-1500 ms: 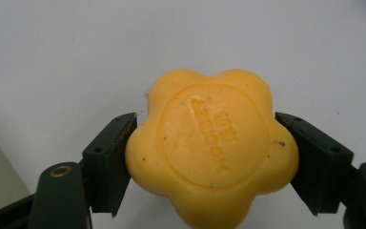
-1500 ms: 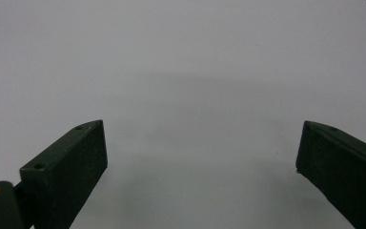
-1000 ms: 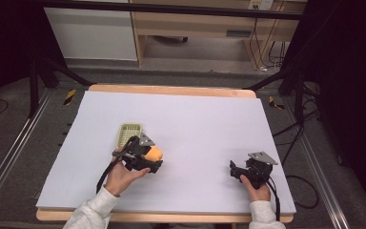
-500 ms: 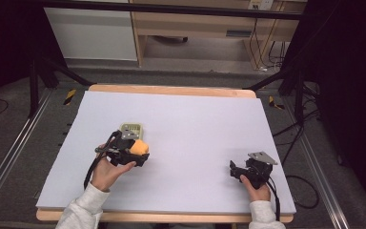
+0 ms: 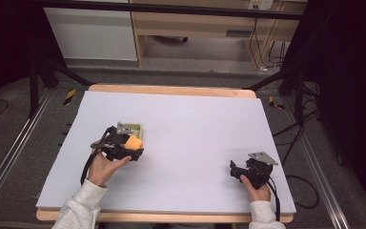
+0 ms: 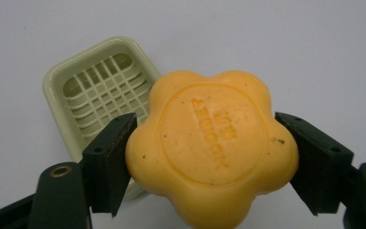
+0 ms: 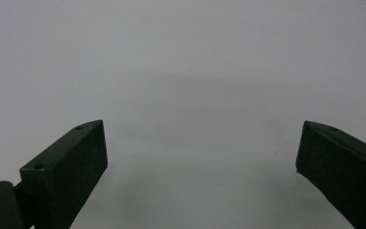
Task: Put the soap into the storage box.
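On the left half of the white-covered tabletop (image 5: 195,124) we are seeing the left tool (image 5: 132,147) clenching an orange, flower-shaped bar of soap (image 5: 134,142) between its two black jaws. Through the left gripper view we are looking straight onto the soap (image 6: 212,145): its flat face is bearing a raised ring and some embossed lettering that we cannot read reliably, and the jaws are pressing against its lobed sides, one on each side. Behind the soap, a pale green rectangular plastic soap dish (image 6: 102,88) with a slotted grid floor is lying on the tabletop (image 6: 290,43); the soap is overlapping its near corner in this view, and we cannot tell whether the two are touching. From the high view the dish (image 5: 134,128) is peeking out just beyond the tool, and the person's left hand (image 5: 102,167), in a light sleeve, is gripping the tool from behind.

Near the right front corner of the tabletop, the right tool (image 5: 235,169) is resting low in the person's right hand (image 5: 256,186), well apart from the soap. Its jaws are standing wide open in the right gripper view (image 7: 200,157), with bare white surface between them.
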`<move>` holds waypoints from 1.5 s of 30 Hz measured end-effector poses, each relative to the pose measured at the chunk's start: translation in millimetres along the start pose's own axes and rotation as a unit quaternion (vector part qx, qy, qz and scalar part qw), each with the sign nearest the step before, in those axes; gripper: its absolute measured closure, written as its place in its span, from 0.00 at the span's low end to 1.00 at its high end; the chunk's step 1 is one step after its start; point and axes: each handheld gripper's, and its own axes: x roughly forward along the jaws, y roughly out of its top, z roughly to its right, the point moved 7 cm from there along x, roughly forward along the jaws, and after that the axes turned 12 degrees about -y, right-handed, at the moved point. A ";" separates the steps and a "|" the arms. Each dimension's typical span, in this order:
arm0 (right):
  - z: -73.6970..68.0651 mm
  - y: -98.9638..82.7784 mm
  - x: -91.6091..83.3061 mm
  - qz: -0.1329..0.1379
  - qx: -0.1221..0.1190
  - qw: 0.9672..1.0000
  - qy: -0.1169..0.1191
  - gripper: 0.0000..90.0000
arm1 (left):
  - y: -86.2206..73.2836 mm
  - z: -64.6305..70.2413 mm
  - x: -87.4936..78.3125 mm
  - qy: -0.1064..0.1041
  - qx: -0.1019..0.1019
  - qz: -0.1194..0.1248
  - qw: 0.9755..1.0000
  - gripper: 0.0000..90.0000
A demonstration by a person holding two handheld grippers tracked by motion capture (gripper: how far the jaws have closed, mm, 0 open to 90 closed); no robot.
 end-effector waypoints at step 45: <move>-1.2 -0.6 0.8 -0.006 -0.002 1.000 0.002 0.04 | 10.4 -50.0 17.2 0.026 -0.048 -0.002 0.999 0.28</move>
